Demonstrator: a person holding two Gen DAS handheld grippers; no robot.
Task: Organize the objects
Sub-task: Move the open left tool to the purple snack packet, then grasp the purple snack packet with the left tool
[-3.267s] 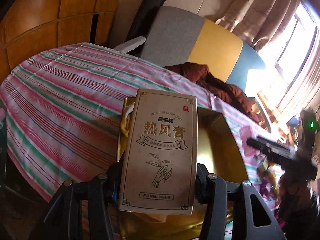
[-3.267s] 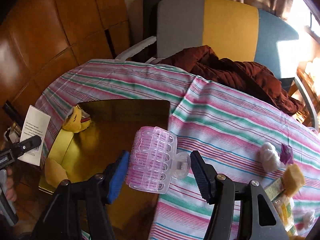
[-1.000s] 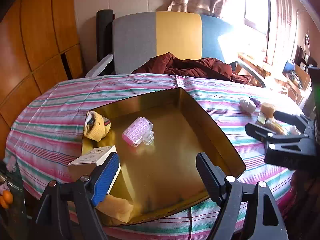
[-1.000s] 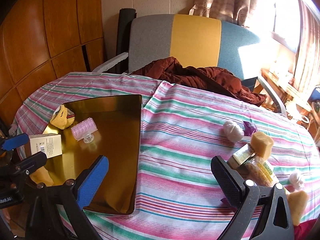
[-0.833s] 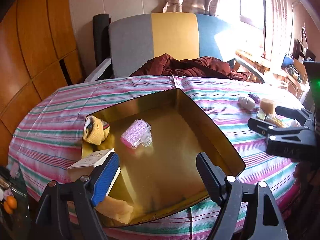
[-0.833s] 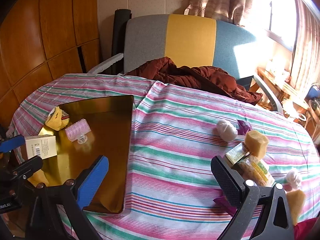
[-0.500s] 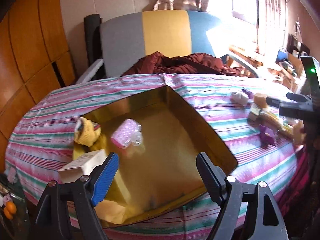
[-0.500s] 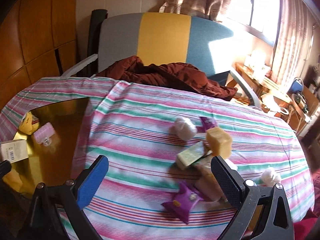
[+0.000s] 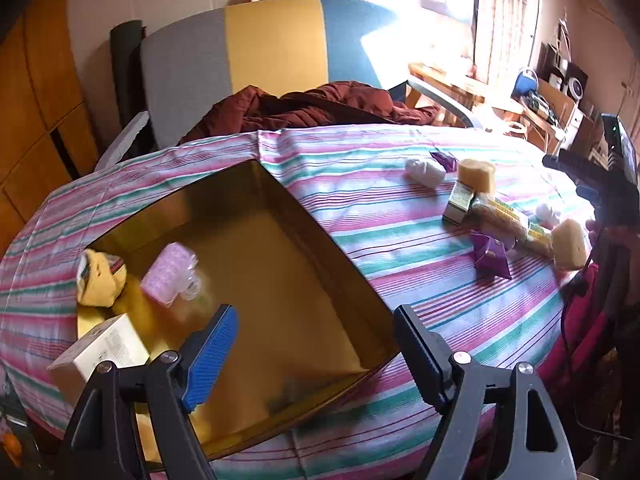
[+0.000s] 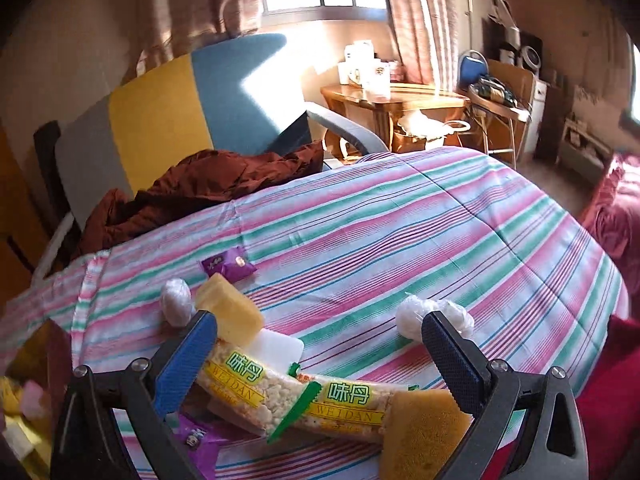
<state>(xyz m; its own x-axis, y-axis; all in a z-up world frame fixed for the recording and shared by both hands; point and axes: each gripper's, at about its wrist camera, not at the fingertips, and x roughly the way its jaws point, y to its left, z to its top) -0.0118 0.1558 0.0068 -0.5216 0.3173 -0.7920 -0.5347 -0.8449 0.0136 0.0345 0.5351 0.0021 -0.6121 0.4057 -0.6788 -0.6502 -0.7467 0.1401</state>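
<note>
Yellow sponges (image 10: 230, 316) and a snack bar (image 10: 304, 396) lie piled close on the desk (image 10: 400, 232), apart from the gold tray (image 9: 344, 264). Right tongs (image 10: 320, 364) hang spread and empty over the pile. Left tongs (image 9: 316, 352) are spread too. Squeezing here might grab two things, or push a sponge away.

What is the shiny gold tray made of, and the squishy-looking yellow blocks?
The gold tray looks like thin metal with a glossy finish: its walls mirror the things inside. The yellow blocks look like sponge or foam: matte and finely pored, though I can't be sure.
</note>
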